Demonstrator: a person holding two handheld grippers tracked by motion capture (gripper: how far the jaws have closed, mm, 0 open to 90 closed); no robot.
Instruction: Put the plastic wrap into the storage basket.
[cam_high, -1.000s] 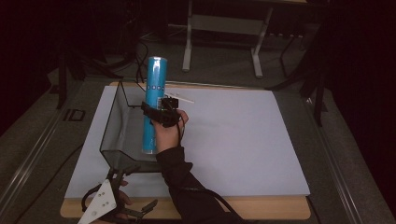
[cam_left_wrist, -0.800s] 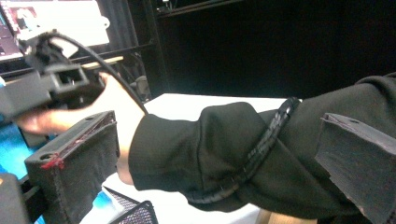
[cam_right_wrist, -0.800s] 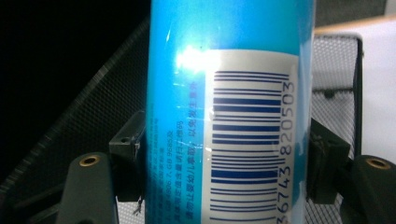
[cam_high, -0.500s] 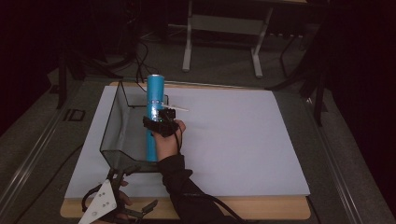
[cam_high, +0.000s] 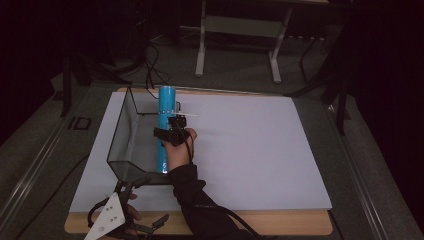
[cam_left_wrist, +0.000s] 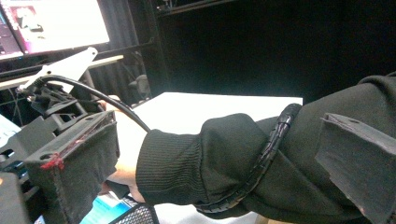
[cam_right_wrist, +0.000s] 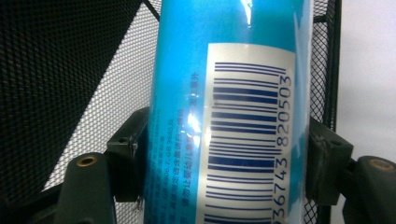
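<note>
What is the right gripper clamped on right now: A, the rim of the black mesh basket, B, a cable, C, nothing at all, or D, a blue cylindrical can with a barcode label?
D: in the right gripper view, the right gripper has its jaws pressed against both sides of the blue can, with the mesh basket behind it.

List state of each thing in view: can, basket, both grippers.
blue can: lying lengthwise inside the basket, barcode label up, clamped at its sides.
mesh basket: on the white sheet, open top, holding the can.
right gripper: jaws shut on the blue can, over the basket.
left gripper: at the table's near edge, jaws open, holding nothing.
white sheet: flat on the table.
</note>
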